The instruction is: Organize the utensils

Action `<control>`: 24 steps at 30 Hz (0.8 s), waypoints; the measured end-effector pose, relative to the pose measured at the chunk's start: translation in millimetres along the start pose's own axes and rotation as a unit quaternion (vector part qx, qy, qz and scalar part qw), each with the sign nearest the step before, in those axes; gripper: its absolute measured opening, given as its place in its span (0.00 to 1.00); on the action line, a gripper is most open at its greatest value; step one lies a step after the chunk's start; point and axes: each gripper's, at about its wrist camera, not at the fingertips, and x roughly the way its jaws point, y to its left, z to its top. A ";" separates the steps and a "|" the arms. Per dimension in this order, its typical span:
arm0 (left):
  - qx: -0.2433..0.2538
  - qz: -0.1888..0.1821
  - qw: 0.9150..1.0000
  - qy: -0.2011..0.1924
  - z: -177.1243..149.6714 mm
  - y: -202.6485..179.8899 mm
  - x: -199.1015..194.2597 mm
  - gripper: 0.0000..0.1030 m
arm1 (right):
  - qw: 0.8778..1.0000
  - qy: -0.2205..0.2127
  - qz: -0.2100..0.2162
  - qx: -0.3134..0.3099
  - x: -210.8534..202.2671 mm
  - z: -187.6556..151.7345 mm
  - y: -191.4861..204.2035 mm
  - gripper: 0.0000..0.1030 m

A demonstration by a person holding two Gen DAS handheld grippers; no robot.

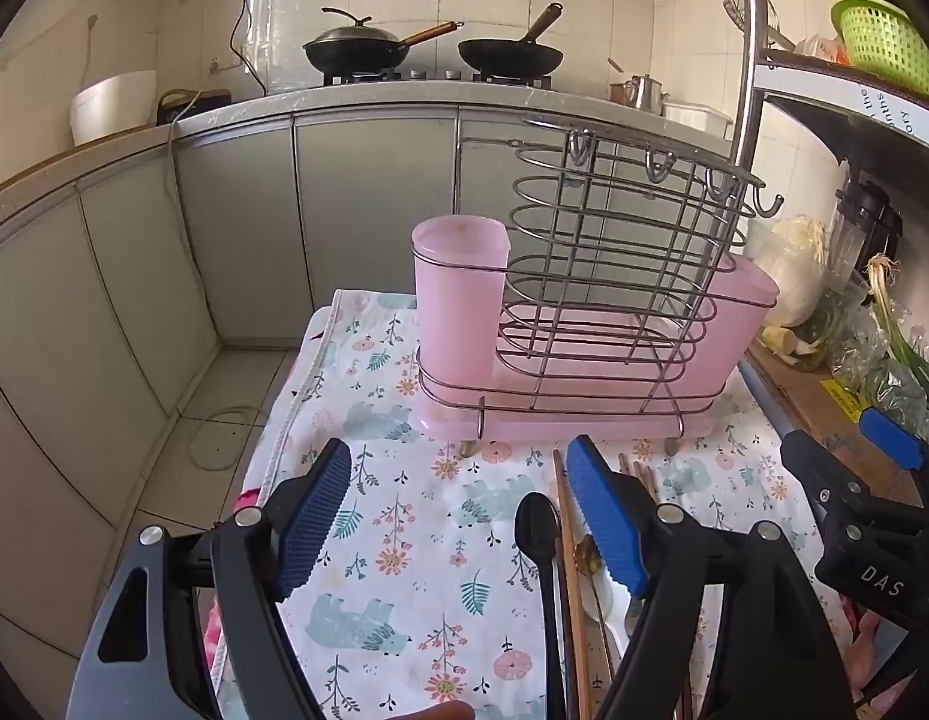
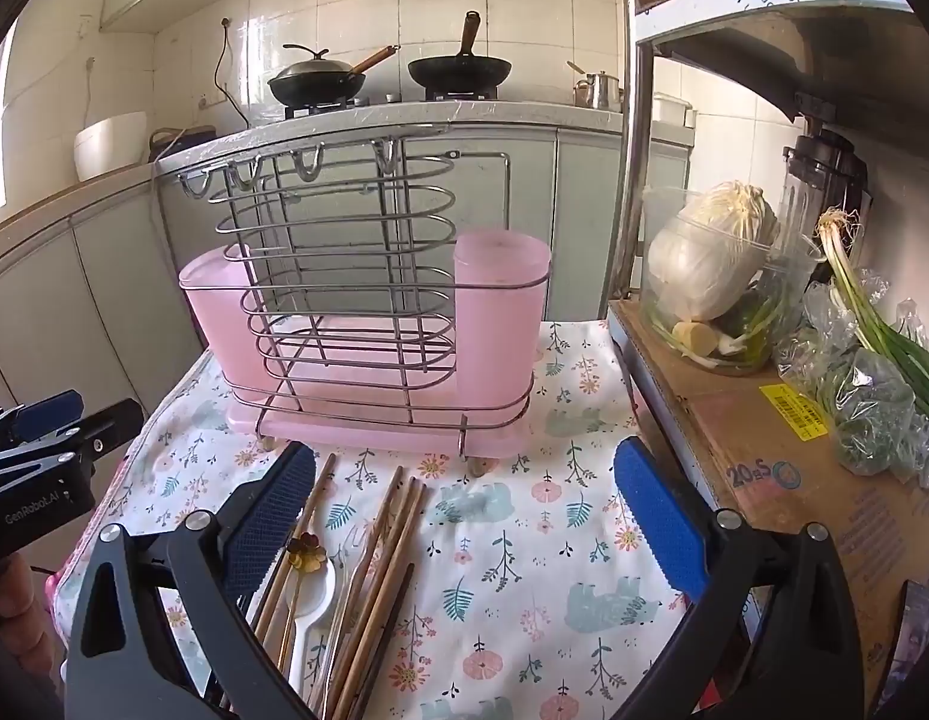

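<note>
A wire utensil rack (image 1: pixel 614 276) with pink plastic cups (image 1: pixel 458 306) stands at the far side of a floral cloth; it also shows in the right wrist view (image 2: pixel 368 312). Loose utensils lie on the cloth in front of it: a black spoon (image 1: pixel 539 534), wooden chopsticks (image 2: pixel 386 546), a white spoon (image 2: pixel 314 606) and a gold-flowered stick (image 2: pixel 305 549). My left gripper (image 1: pixel 464 516) is open and empty, just left of the utensils. My right gripper (image 2: pixel 470 516) is open and empty above them, its left finger over the pile.
A metal shelf post (image 2: pixel 635 120) and a cardboard box (image 2: pixel 764 462) with a jar of cabbage (image 2: pixel 710 276) and bagged greens (image 2: pixel 872 396) stand right of the cloth. Grey kitchen cabinets (image 1: pixel 368 204) with two woks (image 1: pixel 356 48) lie beyond. The floor drops off at left.
</note>
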 end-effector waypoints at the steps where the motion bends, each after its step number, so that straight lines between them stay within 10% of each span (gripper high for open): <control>1: 0.000 0.000 1.000 0.000 0.1 0.0 -0.2 0.72 | 1.000 -0.002 -0.001 0.000 -0.7 0.4 0.5 0.97; 24: -0.006 -0.004 1.000 -0.004 -0.8 2.1 -0.6 0.72 | 0.997 -0.070 -0.005 0.013 -24.8 6.7 -4.4 0.97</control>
